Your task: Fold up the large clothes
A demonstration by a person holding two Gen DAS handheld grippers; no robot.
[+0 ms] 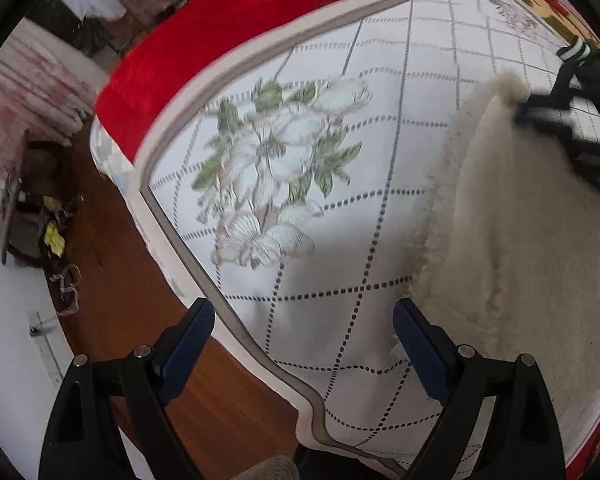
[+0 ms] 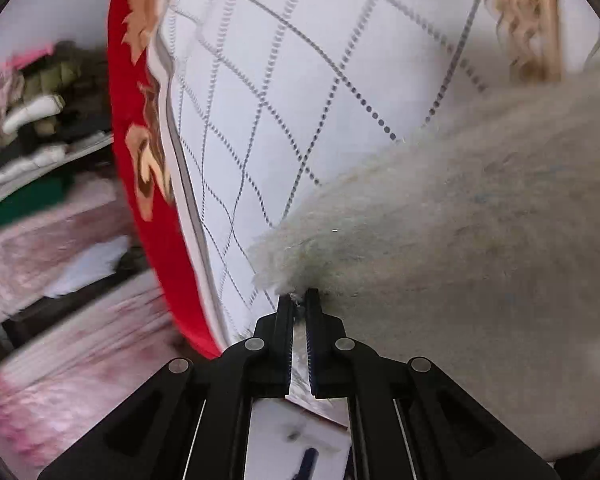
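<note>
Left wrist view: left gripper (image 1: pixel 304 328), fingers wide apart and holding nothing, hangs over the white quilt (image 1: pixel 340 160) near the bed's corner. Just right lies the fluffy cream garment (image 1: pixel 512 248), its far edge lifted by the right gripper (image 2: pixel 299 296), clamped on it. Beyond, a red blanket (image 1: pixel 204 48).

Cream fleecy garment (image 1: pixel 520 240) lies on the bed, one edge seemingly lifted.
</note>
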